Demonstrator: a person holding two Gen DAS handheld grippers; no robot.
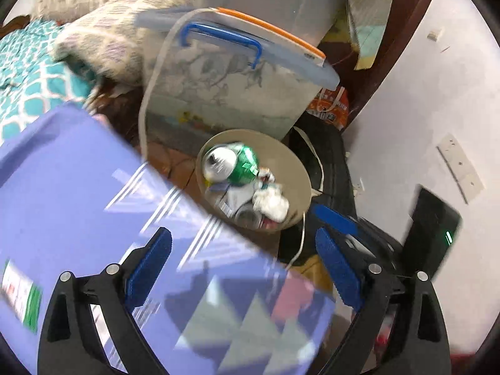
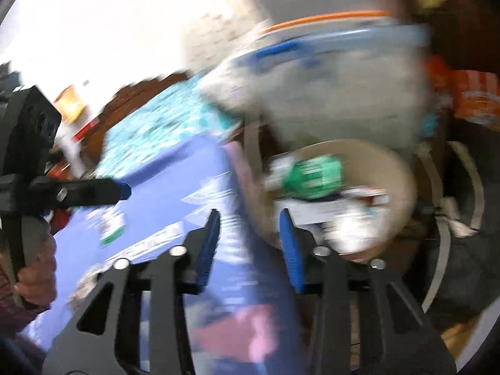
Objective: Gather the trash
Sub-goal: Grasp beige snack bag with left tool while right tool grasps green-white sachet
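Currently nothing is grasped: the left gripper (image 1: 243,268) is spread wide, the right gripper (image 2: 250,247) part-open, over the purple bag (image 1: 93,218). Its film could be snagged near the full bin (image 1: 290,162).

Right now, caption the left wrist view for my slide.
Open left gripper above a purple bag, facing a beige bin holding a green can.
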